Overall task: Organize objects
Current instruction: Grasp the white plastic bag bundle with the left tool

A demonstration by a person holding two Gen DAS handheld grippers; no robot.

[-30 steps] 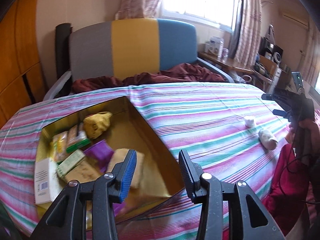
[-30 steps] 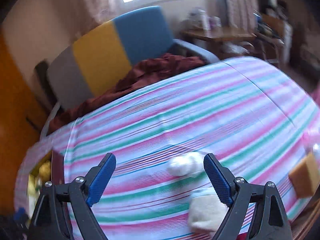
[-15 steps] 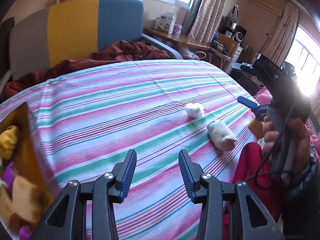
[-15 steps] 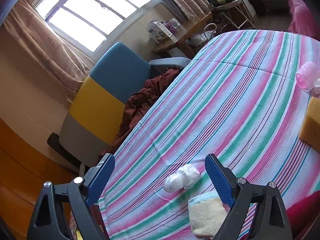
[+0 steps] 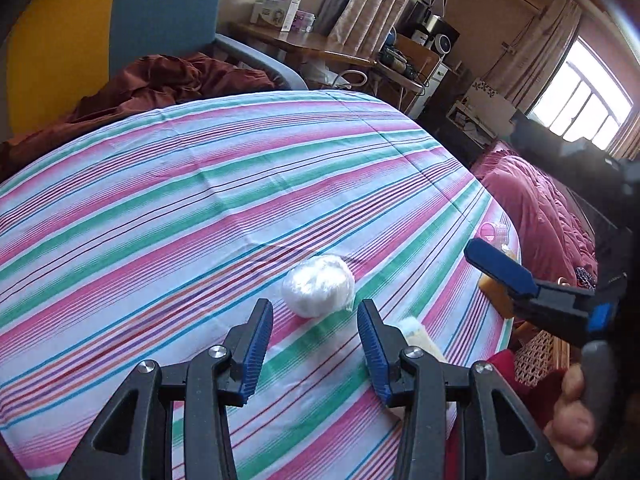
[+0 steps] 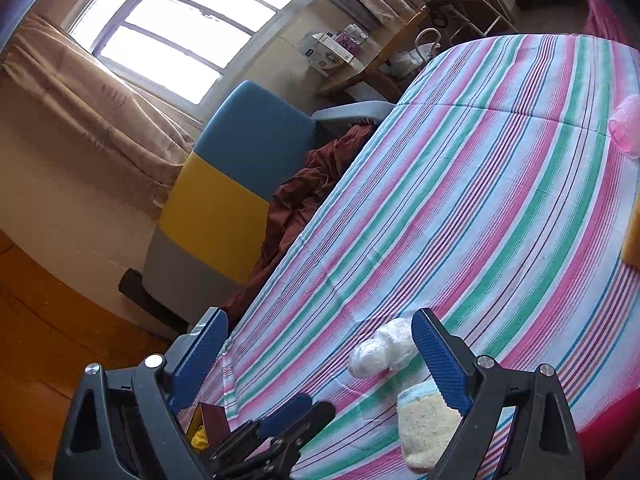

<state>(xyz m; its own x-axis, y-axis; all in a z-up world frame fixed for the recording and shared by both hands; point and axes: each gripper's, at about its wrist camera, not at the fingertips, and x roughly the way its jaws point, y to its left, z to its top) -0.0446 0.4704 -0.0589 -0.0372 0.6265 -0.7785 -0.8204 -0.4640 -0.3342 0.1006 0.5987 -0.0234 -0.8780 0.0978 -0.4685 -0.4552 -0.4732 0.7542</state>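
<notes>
The white plastic-wrapped ball (image 5: 318,286) lies on the striped tablecloth (image 5: 200,200), and in the left wrist view it sits just beyond the tips of the left gripper (image 5: 315,326), at about twelve o'clock from them. Those tongs stand partly parted with nothing between the blue pads; the ball is ahead of the gap, not inside it, and the pads do not touch it.

At about four o'clock from the ball, partly hidden behind the right-hand finger, a cream fuzzy pouch (image 5: 420,340) lies on the cloth. Further right, at about three o'clock, the right gripper (image 5: 500,266) reaches in, held by a hand (image 5: 572,424) at the lower right edge. Behind its blue finger an orange sponge (image 5: 498,300) shows near the table edge, and a pink plastic cup (image 5: 490,232) lies at about one o'clock from the ball.

In the right wrist view the right gripper (image 6: 320,354) stands wide and its jaws are opening, with only cloth in the gap. The ball (image 6: 382,350) sits just inside the right-hand finger, at about three o'clock in the gap, and whether it touches that pad cannot be told. The pouch (image 6: 426,428) lies at five o'clock from the ball, close to it. The left gripper's tips (image 6: 296,416) poke in at six o'clock.
</notes>
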